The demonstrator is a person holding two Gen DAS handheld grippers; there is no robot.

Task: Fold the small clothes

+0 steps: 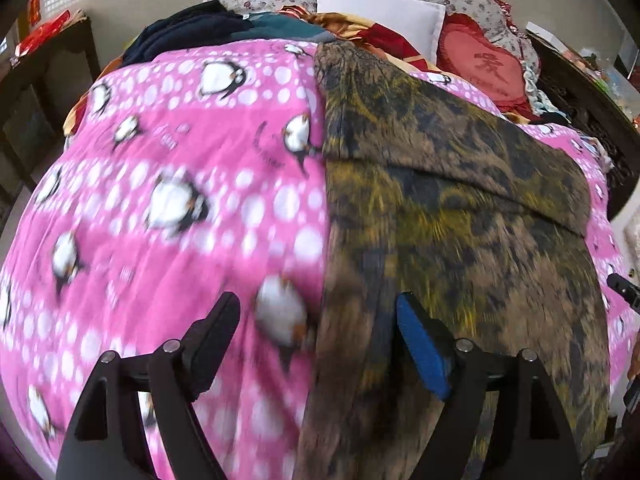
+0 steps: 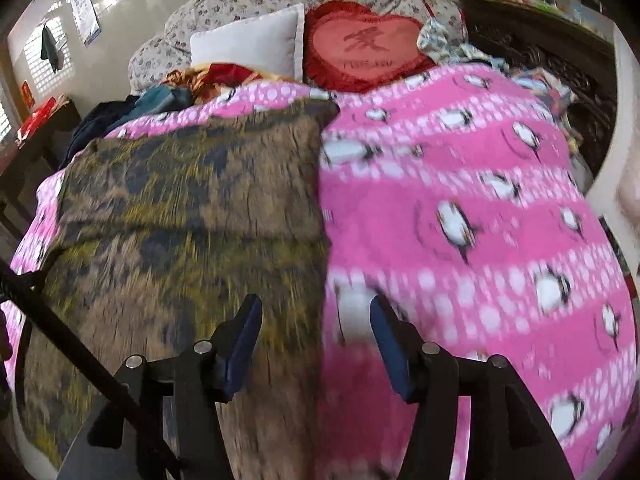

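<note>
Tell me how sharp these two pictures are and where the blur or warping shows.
Left wrist view: the garment and blanket smear near the open left claw, sharper toward the white pillow; the fisheye bulges the bed. Right wrist view: the same streaky motion blur around the open right claw, while the heart cushion stays fairly crisp; corners go dark.

Bright daylight, heavy motion blur, fisheye-warped edges, dark corners.

left gripper (image 1: 318, 312) held low with jaws spread wide, nothing between its fingers, right gripper (image 2: 316, 314) likewise low, jaws parted, holding nothing, both pointing forward
</note>
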